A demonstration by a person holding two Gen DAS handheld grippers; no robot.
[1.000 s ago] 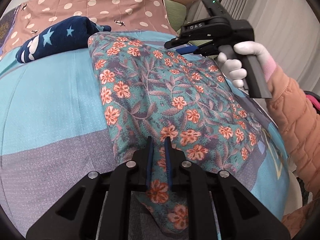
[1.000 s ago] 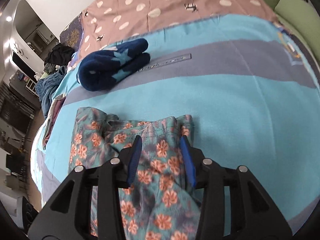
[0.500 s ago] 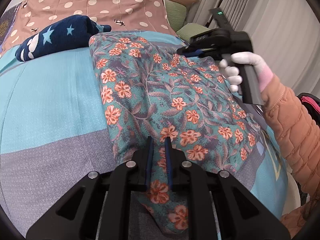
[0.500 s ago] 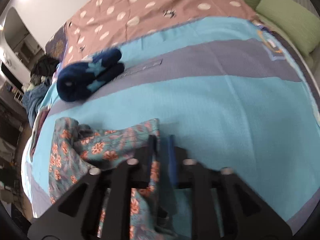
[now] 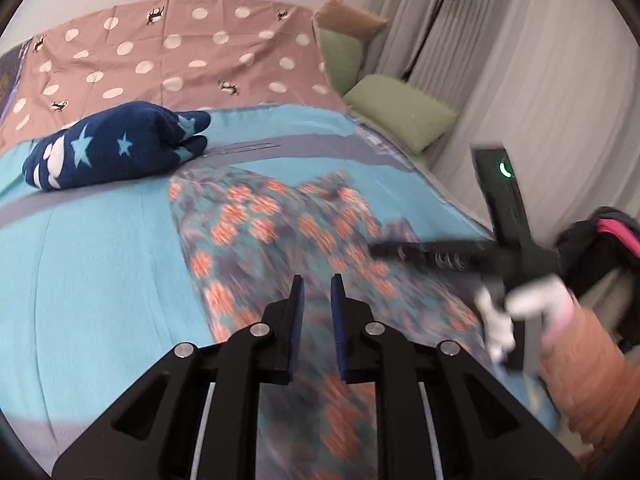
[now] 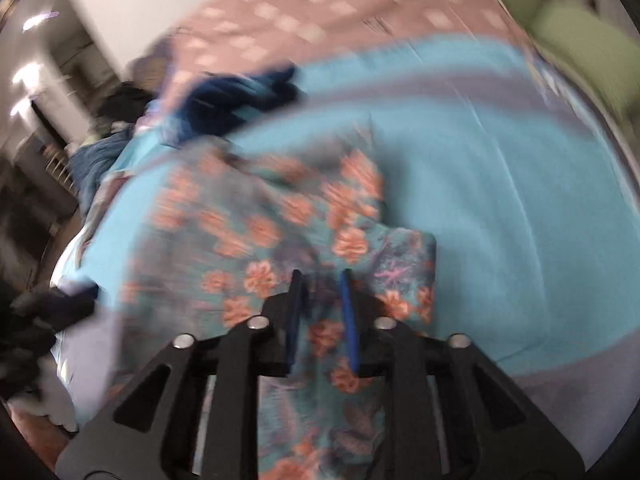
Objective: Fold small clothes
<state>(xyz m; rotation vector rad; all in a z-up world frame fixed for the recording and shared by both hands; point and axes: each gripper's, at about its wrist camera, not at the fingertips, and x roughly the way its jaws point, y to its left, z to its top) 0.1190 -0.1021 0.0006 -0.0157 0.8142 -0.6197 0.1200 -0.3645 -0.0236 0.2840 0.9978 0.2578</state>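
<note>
A teal garment with orange flowers [image 5: 280, 232] lies along the turquoise blanket [image 5: 100, 260], blurred by motion. My left gripper [image 5: 317, 292] holds its near end; the jaws are opening slightly, with cloth still pinched between the blue pads. In the right wrist view the floral garment [image 6: 260, 220] has a corner doubled over. My right gripper [image 6: 322, 284] is closing on that cloth, which sits between its pads. In the left wrist view the right gripper [image 5: 376, 250] reaches in from the right, held by a white-gloved hand [image 5: 520, 304].
A rolled navy garment with stars [image 5: 112, 148] lies at the far left on the blanket. Behind it is a brown polka-dot sheet [image 5: 180, 52]. Green pillows [image 5: 400, 112] line the right edge by the curtain. A dark bag with pink trim [image 5: 600, 240] sits at the right.
The right gripper closed on the garment's far edge and swung it toward the near side, doubling the cloth over. The left gripper rose with its end of the cloth.
</note>
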